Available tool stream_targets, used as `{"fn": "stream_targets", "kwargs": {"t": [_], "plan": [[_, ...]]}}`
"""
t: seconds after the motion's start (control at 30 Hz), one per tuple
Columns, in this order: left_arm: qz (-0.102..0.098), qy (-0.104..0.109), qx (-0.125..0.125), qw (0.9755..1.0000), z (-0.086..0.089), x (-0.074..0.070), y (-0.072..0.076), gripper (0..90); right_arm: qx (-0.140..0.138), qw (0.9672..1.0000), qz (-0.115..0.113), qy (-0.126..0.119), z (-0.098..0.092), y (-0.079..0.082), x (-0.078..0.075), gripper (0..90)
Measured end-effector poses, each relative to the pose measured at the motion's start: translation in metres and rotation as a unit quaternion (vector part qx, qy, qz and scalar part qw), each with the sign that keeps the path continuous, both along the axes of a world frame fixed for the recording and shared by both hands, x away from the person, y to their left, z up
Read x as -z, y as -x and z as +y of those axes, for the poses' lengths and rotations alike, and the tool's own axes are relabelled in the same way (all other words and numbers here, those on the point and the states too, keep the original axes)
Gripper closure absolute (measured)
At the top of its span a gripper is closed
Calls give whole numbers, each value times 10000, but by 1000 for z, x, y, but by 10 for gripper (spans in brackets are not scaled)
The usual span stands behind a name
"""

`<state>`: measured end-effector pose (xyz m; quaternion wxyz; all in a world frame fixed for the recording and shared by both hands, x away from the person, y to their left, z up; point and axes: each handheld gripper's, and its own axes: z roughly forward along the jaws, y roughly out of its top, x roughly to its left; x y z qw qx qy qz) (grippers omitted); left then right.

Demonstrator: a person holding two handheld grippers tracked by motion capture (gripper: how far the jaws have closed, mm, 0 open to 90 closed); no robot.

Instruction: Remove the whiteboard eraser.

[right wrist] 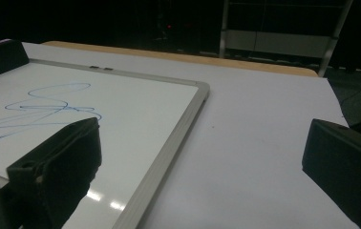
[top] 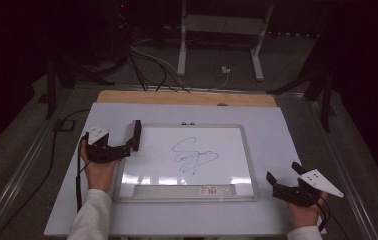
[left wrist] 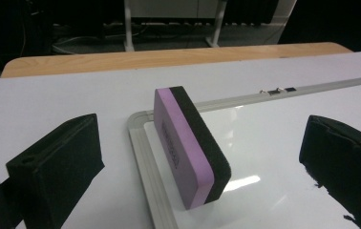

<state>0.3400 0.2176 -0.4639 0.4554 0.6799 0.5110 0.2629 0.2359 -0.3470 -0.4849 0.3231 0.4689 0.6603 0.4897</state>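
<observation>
Approach step. Left gripper (top: 127, 145) jaws spread wide around the eraser (left wrist: 188, 148), which stands on edge at the whiteboard (top: 227, 187) left rim. Right gripper (top: 283, 181) spread, idle beside the board. Next, likely: pinch eraser, sweep toward blue scribble (top: 193, 156).

- Dim room; the background falls into near black.
- Overhead light leaves bright glare patches on the whiteboard (top: 187, 160), low near its bottom edge.
- Close black jaws look soft and unfocused in both gripper views.
- Slight grain throughout.
</observation>
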Motion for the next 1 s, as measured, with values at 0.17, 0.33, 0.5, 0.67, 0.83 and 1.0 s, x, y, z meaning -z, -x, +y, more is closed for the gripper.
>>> {"fn": "stream_targets", "kwargs": {"t": [0.17,0.33,0.5,0.67,0.83,1.0], "plan": [[76,-52,-7,10000,-7,2,-9,29,1,10000,0,-1,-1,0,0,0],[235,-110,-36,9997,-12,6,-17,52,-2,10000,3,6,-1,0,0,0],[389,-118,-62,9992,-16,8,-25,63,-8,10000,-1,20,-1,-1,0,0],[602,-209,-114,9979,-22,13,-33,74,-12,10000,9,23,-1,-1,0,0],[714,-366,-185,9966,-26,19,-36,163,-18,10000,12,31,0,-1,0,0],[837,-407,-156,9955,-31,24,-39,193,-26,10000,29,25,0,-1,1,0]]}}
